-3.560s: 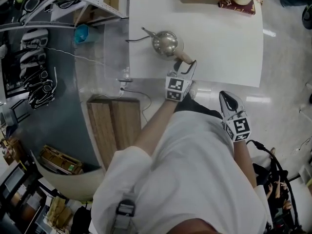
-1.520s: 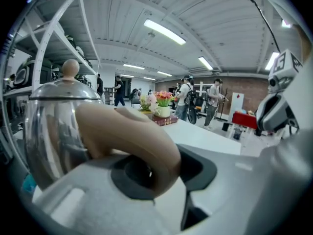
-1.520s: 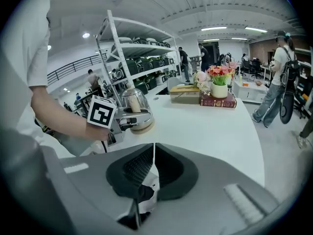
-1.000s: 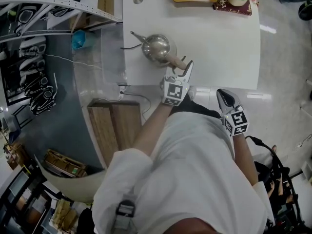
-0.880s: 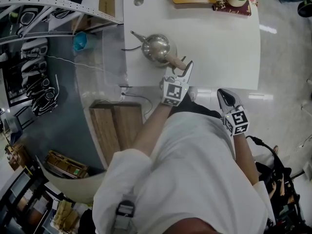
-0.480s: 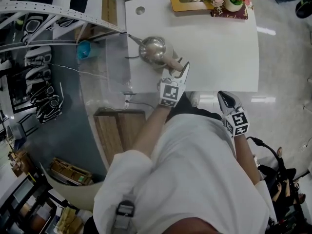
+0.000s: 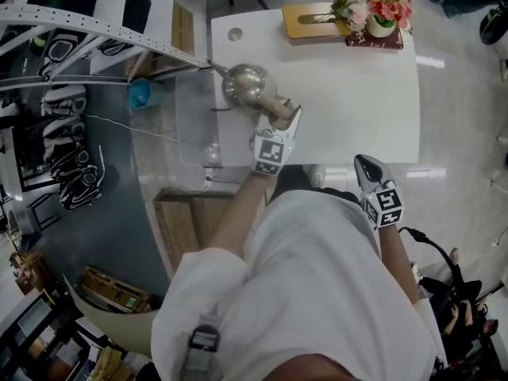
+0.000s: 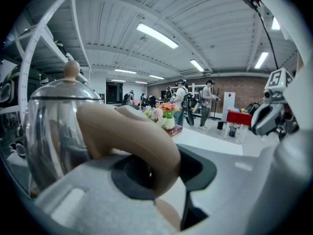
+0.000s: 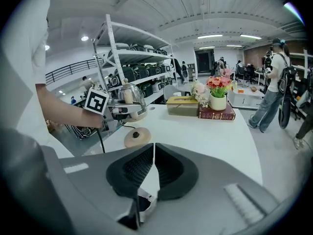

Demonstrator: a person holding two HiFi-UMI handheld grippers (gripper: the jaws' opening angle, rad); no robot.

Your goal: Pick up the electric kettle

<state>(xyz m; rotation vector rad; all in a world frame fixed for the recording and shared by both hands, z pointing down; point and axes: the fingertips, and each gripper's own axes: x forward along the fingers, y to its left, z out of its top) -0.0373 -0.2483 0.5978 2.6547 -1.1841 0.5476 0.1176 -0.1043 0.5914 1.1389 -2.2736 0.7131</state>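
The electric kettle, clenched by its tan handle in the left hand-held gripper above its round base near the counter edge, is best carried level with a firm grip, the right hand-held gripper being closed on nothing.

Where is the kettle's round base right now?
Right gripper view: the round tan base lies left on the white table, below the raised steel kettle.
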